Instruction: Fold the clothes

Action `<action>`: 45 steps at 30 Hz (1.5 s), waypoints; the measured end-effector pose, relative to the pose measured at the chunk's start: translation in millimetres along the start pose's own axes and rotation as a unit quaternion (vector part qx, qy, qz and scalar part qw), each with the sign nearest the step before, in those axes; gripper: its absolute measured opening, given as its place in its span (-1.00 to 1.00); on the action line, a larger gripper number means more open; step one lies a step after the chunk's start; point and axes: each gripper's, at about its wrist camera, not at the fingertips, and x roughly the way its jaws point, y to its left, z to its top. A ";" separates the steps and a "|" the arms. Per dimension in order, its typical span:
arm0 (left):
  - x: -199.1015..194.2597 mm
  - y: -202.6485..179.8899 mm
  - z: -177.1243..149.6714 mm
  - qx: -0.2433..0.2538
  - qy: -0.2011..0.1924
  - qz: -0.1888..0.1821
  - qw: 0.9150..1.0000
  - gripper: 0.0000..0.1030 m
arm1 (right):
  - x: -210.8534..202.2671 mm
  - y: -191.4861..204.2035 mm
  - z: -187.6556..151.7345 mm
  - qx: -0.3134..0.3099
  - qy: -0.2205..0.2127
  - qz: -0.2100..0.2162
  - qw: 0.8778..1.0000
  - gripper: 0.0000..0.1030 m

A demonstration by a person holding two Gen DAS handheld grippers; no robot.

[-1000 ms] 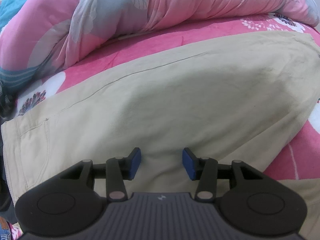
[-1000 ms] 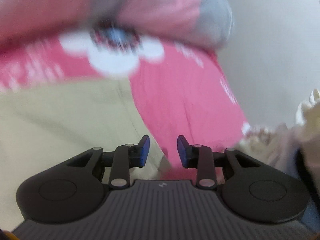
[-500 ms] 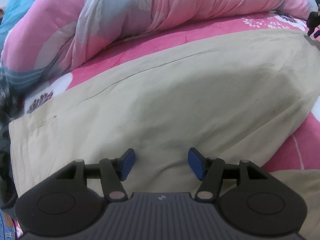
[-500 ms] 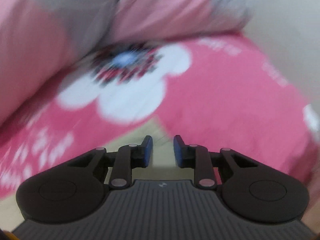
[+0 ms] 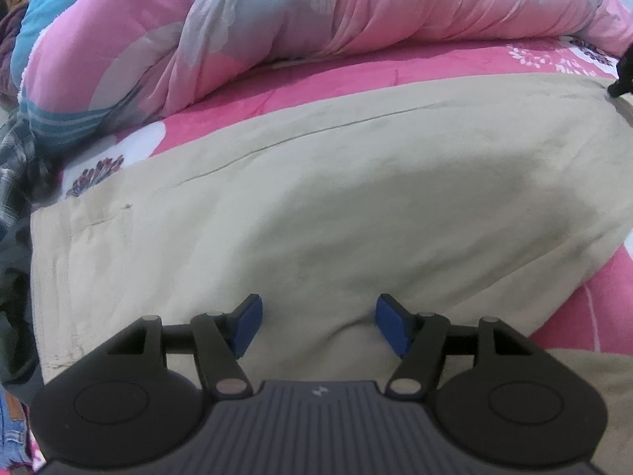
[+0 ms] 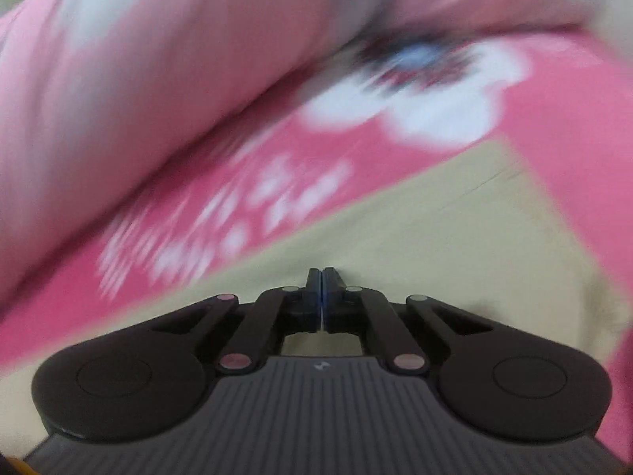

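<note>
Now we spread our left gripper point(image 5: 318, 322), its jaws opening with nothing clamped, above the beige trousers point(image 5: 356, 206), while our right gripper point(image 6: 321, 295) stays out of grip, pressed closed, apparently empty.

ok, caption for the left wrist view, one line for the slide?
Left tongs opening over beige trousers spread on a pink floral bedsheet.

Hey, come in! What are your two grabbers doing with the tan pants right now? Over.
Left gripper opening above the tan pants, nothing pinched. Right gripper shut over the pants' far end; any pinched cloth unclear. Pink quilt bunched behind, clear of the pants.
</note>
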 end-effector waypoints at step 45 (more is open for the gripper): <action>-18.5 105.3 -48.0 -0.044 0.097 -0.067 0.992 0.69 | -218.5 -25.9 -214.4 0.045 0.012 -0.143 0.989 -0.22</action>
